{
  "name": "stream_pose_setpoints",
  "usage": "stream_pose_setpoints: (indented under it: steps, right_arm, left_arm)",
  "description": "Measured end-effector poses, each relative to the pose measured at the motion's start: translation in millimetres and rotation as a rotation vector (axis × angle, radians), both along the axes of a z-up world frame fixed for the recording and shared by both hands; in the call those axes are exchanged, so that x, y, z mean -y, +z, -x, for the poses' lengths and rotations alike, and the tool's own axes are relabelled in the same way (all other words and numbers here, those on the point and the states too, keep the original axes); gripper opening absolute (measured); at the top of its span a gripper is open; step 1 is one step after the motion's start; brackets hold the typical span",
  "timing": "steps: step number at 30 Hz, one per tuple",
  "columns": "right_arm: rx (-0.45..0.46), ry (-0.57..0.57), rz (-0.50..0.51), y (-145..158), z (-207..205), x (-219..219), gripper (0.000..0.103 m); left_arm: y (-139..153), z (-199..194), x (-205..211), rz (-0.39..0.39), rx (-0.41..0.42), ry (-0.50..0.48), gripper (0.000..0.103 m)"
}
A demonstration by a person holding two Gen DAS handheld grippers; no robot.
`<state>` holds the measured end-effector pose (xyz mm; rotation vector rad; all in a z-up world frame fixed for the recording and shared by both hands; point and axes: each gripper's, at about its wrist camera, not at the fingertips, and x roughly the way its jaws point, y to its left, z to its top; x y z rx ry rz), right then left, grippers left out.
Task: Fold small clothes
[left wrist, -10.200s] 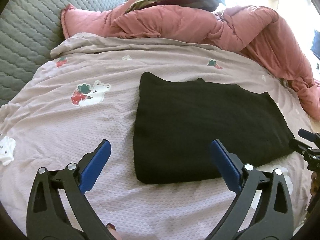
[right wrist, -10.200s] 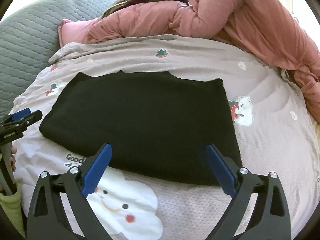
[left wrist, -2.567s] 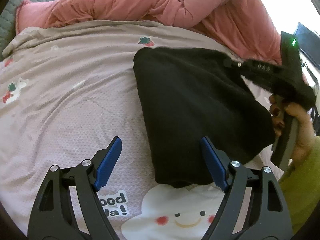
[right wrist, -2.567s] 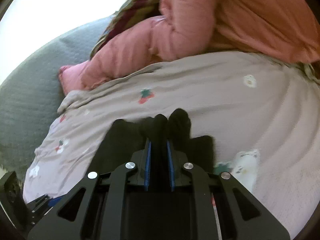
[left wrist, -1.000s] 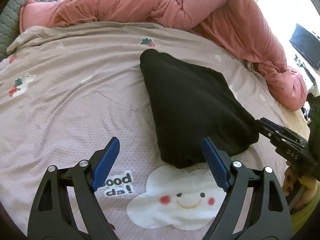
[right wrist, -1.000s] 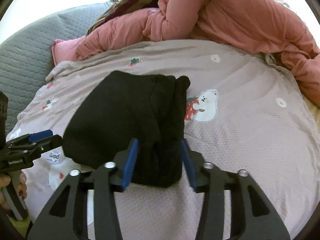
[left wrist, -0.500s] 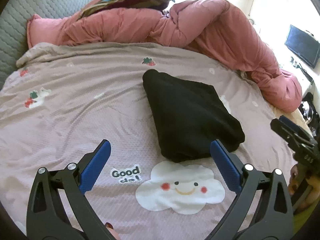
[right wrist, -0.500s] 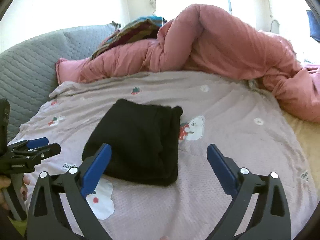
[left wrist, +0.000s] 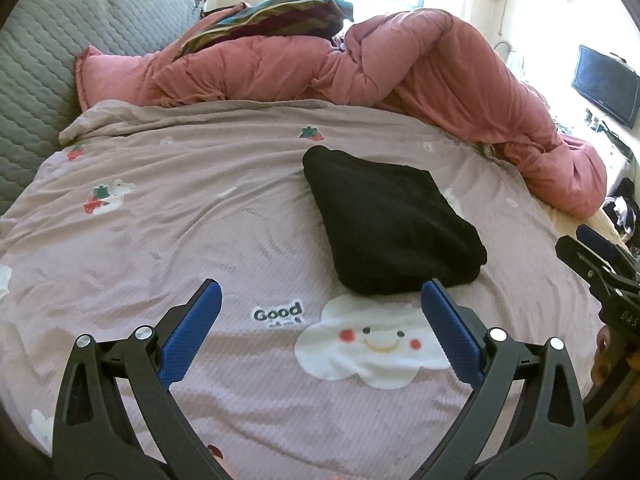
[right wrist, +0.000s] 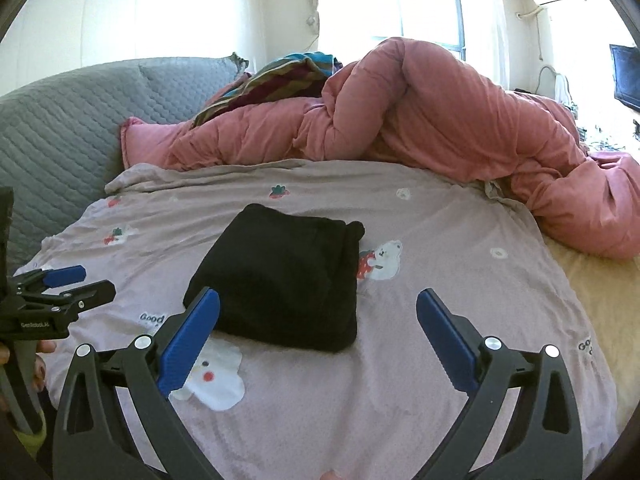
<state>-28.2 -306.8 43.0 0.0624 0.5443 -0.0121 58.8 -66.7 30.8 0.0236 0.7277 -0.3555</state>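
A black garment [left wrist: 390, 224] lies folded into a compact rectangle on the mauve bedsheet [left wrist: 180, 216]. It also shows in the right wrist view [right wrist: 284, 276]. My left gripper [left wrist: 320, 316] is open and empty, held back from the garment's near edge, above a white cloud print [left wrist: 372, 340]. My right gripper [right wrist: 318, 320] is open and empty, held back and above the garment's near edge. Each gripper shows in the other's view: the right one [left wrist: 600, 264] at the right edge, the left one [right wrist: 60, 284] at the left edge.
A bunched pink duvet [left wrist: 400, 76] runs along the far side of the bed and down its right side. A striped pillow [left wrist: 276, 12] lies on it. A grey quilted headboard [left wrist: 48, 64] stands at the left. A dark screen [left wrist: 606, 84] is at far right.
The right gripper let go of the folded garment and opened wide. Both grippers have pulled back and up from the garment, which now looks smaller and lies still.
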Motion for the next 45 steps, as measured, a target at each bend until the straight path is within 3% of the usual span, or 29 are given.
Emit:
stream_pose_setpoints:
  steps: [13, 23, 45]
  right_arm:
    - [-0.025, -0.019, 0.048, -29.2, 35.8, -26.3, 0.098]
    - [-0.166, -0.072, 0.007, -74.5, 34.6, -34.4, 0.098]
    - [-0.178, -0.07, -0.002, -74.7, 33.5, -33.7, 0.098]
  left_arm:
    - [-18.7, 37.7, -10.7, -0.023, -0.013, 0.01, 0.093]
    - [-50.2, 40.2, -20.8, -0.031, -0.079, 0.028, 0.093]
    - [-51.5, 42.1, -26.1, -0.065, -0.089, 0.064, 0.093]
